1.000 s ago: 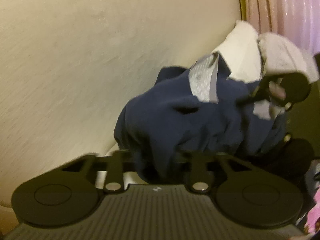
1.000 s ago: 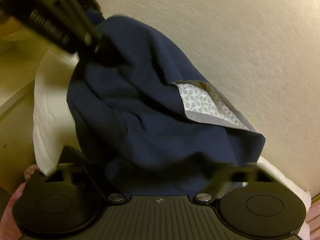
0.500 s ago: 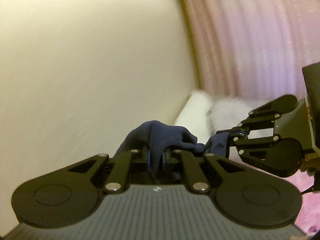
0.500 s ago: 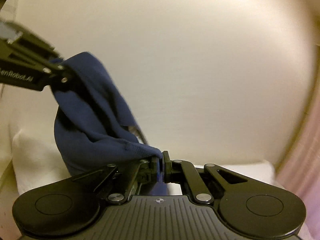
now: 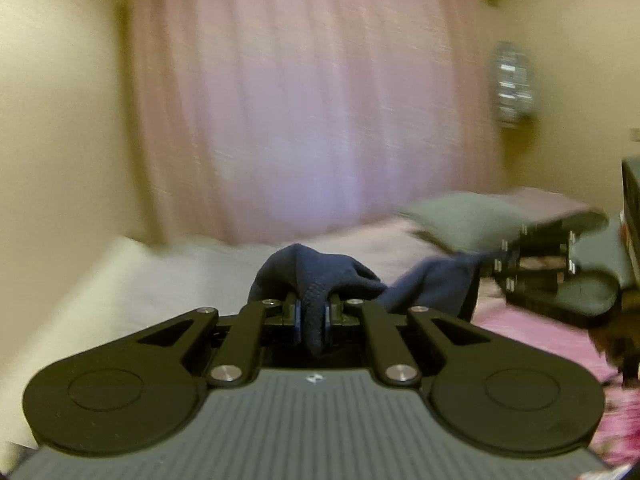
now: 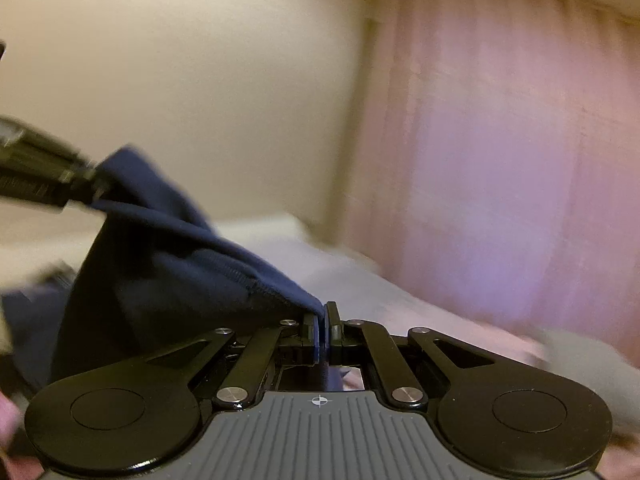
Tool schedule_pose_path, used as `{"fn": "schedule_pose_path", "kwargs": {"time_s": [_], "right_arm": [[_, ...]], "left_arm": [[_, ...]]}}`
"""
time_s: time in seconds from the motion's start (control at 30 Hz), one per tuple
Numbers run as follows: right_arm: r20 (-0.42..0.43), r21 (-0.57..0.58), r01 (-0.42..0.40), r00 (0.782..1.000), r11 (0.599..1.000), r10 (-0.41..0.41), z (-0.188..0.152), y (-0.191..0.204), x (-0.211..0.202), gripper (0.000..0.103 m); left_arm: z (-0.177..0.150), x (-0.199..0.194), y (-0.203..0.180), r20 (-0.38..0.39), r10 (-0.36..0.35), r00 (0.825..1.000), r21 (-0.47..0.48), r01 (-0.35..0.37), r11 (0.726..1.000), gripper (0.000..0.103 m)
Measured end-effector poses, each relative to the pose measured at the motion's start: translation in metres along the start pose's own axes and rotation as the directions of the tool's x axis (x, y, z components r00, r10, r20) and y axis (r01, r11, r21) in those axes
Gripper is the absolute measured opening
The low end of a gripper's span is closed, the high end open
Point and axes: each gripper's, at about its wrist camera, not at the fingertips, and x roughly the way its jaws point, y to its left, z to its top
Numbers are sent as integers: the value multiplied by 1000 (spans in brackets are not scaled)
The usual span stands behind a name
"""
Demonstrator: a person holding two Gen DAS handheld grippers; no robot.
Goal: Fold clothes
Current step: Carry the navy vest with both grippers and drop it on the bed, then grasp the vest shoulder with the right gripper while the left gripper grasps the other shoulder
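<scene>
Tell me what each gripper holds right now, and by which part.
Both hold the navy garment: left gripper pinches a bunched fold, right gripper a stitched edge.

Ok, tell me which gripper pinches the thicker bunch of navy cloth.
The left gripper: a fat wad of navy garment fills it; the right gripper nips only a thin edge.
</scene>
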Motion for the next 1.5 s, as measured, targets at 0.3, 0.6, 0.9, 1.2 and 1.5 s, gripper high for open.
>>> {"fn": "schedule_pose_path", "kwargs": {"time_s": [0.3, 0.6, 0.9, 1.2, 1.5], "right_arm": [[-573, 24, 403, 756, 915, -317, -183, -133, -115, 2], [-784, 111, 651, 522, 751, -336, -248, -108, -162, 86], [-801, 235, 645, 552, 727, -231, -288, -138, -152, 86], [-806, 353, 516, 591, 780, -26, -375, -238, -118, 86], [-768, 490, 422, 623, 762, 149, -478, -299, -91, 71]], "left_arm": [[-120, 78, -211, -442, -545, 713, -87, 571, 817, 13], [-178, 113, -215, -570, -540, 619, -47, 632, 774, 32], [-181, 177, -234, -599, -483, 639, 5, 606, 796, 45], [-193, 244, -298, -637, -414, 651, 6, 541, 841, 51], [-209, 324, -373, -702, -312, 640, 88, 513, 854, 57]]}}
